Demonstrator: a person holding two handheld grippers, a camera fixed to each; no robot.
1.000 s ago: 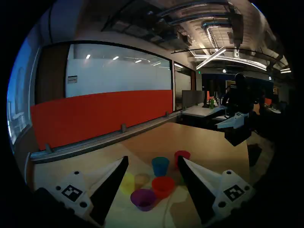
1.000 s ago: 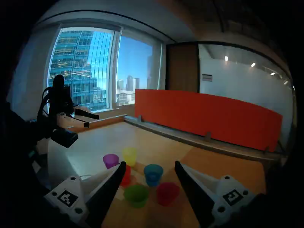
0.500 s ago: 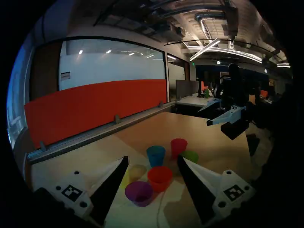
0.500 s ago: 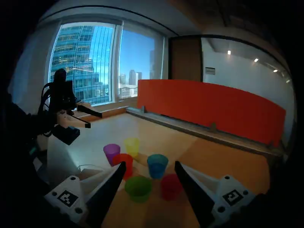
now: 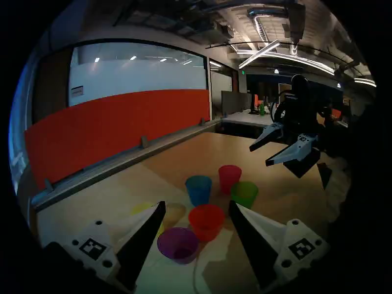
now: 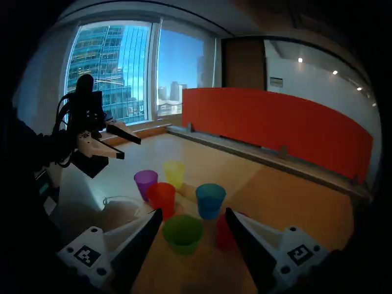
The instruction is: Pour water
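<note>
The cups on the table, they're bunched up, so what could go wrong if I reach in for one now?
1. The green cup stands close to the orange cup and the blue cup. The open right gripper reaching around it could knock them.
2. The red cup sits partly behind one finger, so it could get bumped unseen.
3. I cannot tell which cups hold water. A tipped one might spill.

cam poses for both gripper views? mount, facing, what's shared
Left gripper view: rides the left gripper, looks across the table at the cups and orange partition; own open fingers low in frame, right gripper farther off, right.
Right gripper view: rides the right gripper, looks toward the windows; own fingers flank the green cup, left gripper farther off, left.
Shared: cups, table, orange partition.
</note>
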